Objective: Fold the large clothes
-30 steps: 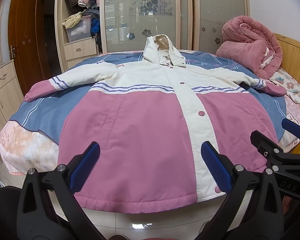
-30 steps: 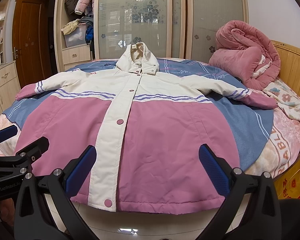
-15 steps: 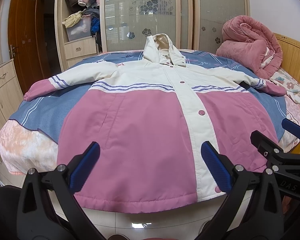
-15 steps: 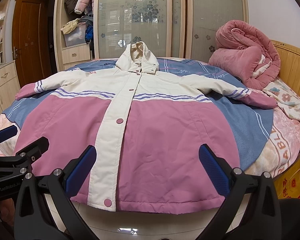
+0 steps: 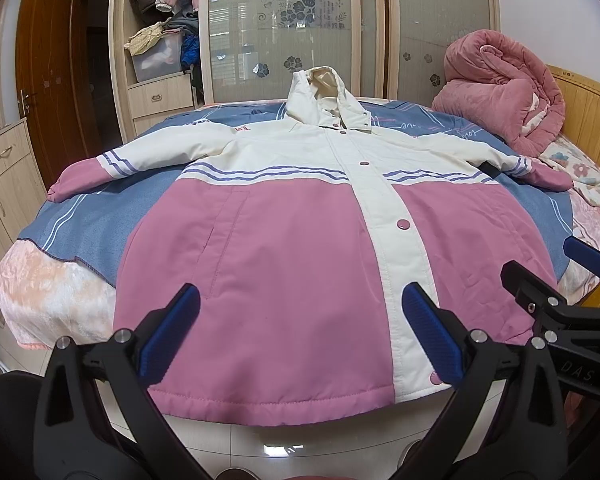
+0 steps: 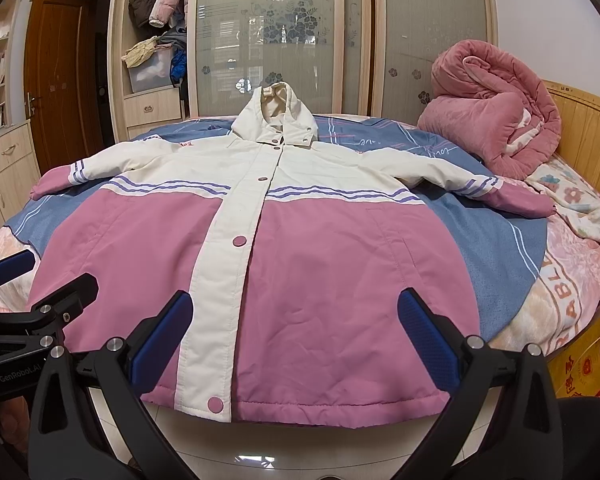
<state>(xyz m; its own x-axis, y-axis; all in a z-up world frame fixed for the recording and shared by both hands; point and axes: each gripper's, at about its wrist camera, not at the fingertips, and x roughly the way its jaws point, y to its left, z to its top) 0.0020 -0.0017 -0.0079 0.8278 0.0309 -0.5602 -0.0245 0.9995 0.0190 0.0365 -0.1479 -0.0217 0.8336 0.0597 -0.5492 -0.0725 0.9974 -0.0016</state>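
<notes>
jacket (image 5: 284,248) flat, beyond spread fingers (image 5: 172,332)

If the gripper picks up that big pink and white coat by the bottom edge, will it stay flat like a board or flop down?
Probably flop: the coat already bends over the bed edge at its hem. It looks puffy and padded, so likely bulky yet fairly light. The smooth shell may slip a little in an open gripper.
</notes>
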